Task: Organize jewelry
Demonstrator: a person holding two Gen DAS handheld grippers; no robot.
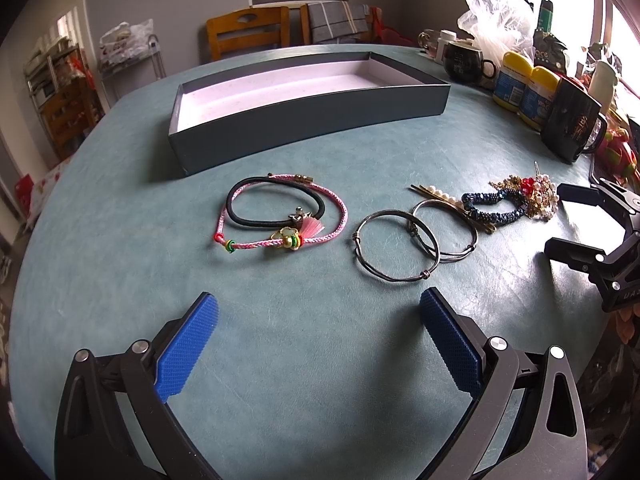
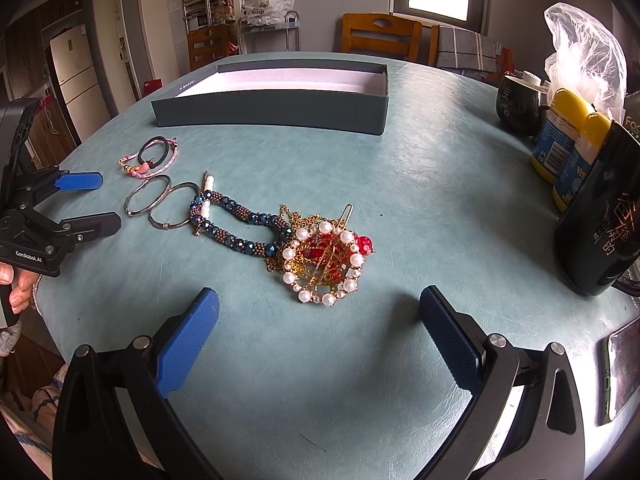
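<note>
Pearl brooch (image 2: 322, 266) beyond wide-spread right gripper (image 2: 320, 316)

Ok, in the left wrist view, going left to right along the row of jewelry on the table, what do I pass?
Pink braided bracelet with the black hair tie → two metal bangles → pearl hairpin → blue beaded bracelet → gold and pearl tangle → right tongs.

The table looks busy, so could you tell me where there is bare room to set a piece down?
The box interior is bare. The table is free between box, bead cluster and mugs, and between both grippers and the jewelry row. Crowded: the bangles, cords and the right-edge bottles.
</note>
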